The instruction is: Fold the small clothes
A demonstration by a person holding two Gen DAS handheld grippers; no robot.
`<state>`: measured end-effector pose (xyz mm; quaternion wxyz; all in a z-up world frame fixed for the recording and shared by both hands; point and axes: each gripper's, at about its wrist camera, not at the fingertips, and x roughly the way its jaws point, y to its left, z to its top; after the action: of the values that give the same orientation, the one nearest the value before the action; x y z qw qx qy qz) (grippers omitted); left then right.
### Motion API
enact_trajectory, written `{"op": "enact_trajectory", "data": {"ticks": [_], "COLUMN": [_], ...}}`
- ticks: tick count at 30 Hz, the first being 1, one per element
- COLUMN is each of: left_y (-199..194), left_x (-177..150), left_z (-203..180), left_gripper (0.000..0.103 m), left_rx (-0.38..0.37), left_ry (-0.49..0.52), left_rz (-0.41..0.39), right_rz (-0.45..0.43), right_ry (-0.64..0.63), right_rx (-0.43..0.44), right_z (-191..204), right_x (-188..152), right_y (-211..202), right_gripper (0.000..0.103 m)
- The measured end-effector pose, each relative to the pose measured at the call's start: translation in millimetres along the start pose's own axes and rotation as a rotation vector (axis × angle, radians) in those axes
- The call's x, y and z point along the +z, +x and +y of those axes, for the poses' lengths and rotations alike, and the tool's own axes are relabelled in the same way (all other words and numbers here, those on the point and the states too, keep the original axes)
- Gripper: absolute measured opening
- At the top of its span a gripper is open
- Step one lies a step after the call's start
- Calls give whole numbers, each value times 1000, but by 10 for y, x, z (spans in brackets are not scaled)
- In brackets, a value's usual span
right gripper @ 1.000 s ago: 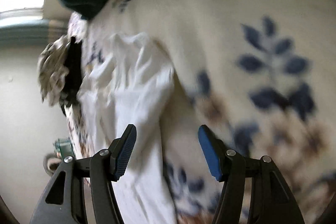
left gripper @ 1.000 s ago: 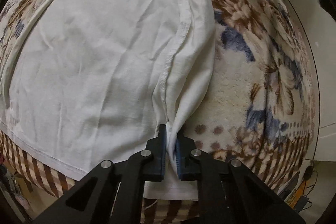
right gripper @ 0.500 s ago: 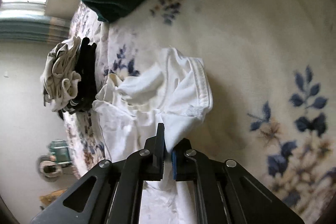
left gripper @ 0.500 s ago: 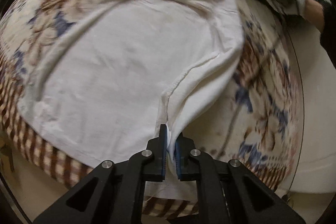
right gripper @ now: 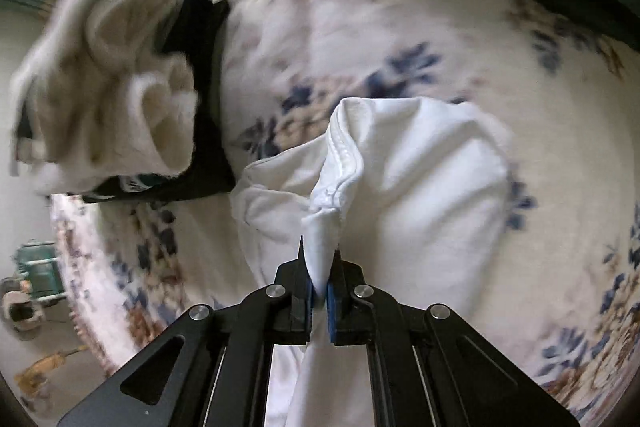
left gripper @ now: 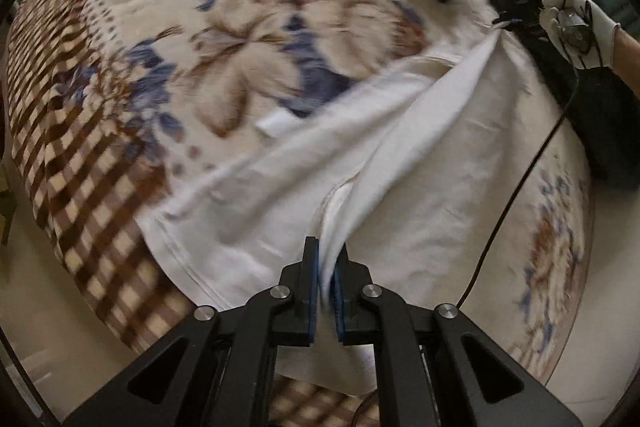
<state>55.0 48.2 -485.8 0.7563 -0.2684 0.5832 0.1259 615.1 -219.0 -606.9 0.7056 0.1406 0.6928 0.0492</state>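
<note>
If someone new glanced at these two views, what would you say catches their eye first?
Most striking is the white garment, pulled taut across the flowered blanket between both tongs: the left tongs pinch one edge, the right tongs a bunched hem. Next, the pile of cream and black clothes at the blanket's edge.

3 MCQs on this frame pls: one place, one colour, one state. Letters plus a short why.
1. Where does the white garment lie?
A. floor
B. floral blanket
C. chair

2. Colour of the pads on the left hand-held gripper?
A. blue
B. red
C. yellow

3. State of the right hand-held gripper?
A. wide open
B. shut on nothing
C. shut on the white garment

Key:
1 B, cloth spreads over the flower print.
2 A, blue strips line both fingers.
3 C, a fold of cloth is pinched between its pads.
</note>
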Motion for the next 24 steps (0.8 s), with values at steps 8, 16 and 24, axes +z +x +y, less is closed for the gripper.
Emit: {"op": "enact_trajectory", "data": {"ticks": [8,16,24], "left_y": [174,-410,-53], "left_x": [116,273,343], "left_z": [564,968,328], "left_gripper": [10,61,62], "left_rx": [-74,-105,-165], "left_ry": [-134,-194,184], "left_rz": [94,38,159], "right_rz": [43,74,9], "right_ry": [27,-9,-197], "right_rx": [-96,176,72], "right_z": [436,425,50], "right_x": [9,-526,-2388], "right_y": [493,-161,-816], "right_gripper": [16,82,82]}}
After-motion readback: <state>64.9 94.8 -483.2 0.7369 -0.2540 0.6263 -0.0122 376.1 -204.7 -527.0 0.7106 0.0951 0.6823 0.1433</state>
